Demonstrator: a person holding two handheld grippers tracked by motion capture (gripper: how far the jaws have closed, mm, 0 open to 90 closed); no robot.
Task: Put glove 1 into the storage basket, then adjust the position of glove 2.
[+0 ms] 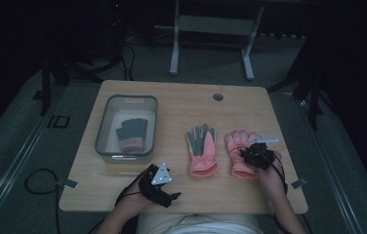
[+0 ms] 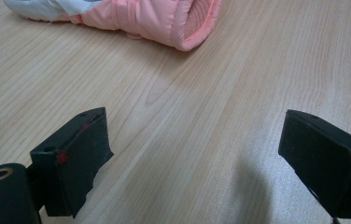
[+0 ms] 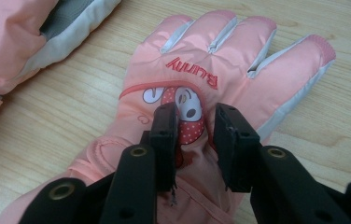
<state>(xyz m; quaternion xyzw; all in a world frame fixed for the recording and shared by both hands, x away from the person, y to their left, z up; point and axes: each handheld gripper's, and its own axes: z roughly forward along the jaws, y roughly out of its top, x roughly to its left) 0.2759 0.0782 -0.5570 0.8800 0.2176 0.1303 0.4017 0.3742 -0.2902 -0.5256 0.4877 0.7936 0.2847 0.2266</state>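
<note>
Two pink padded gloves lie side by side on the wooden table [image 1: 181, 105]. The left glove [image 1: 202, 151] shows its grey palm. The right glove [image 3: 239, 60] lies back up, with a cartoon patch and red lettering. My right gripper [image 3: 194, 114] stands tips-down on that patch, its jaws narrowly apart with a fold of the pink fabric pinched between them. It sits over the right glove [image 1: 237, 146] in the high view too. My left gripper [image 2: 192, 140] hovers open over bare wood near the table's front edge, and the left glove's cuff [image 2: 164, 18] lies beyond it.
A grey plastic bin [image 1: 104, 122] at the table's left holds a grey glove with a pink cuff [image 1: 132, 134]. A round cable hole [image 1: 217, 97] is at the back of the table. The left glove's side [image 3: 10, 37] lies close to my right gripper.
</note>
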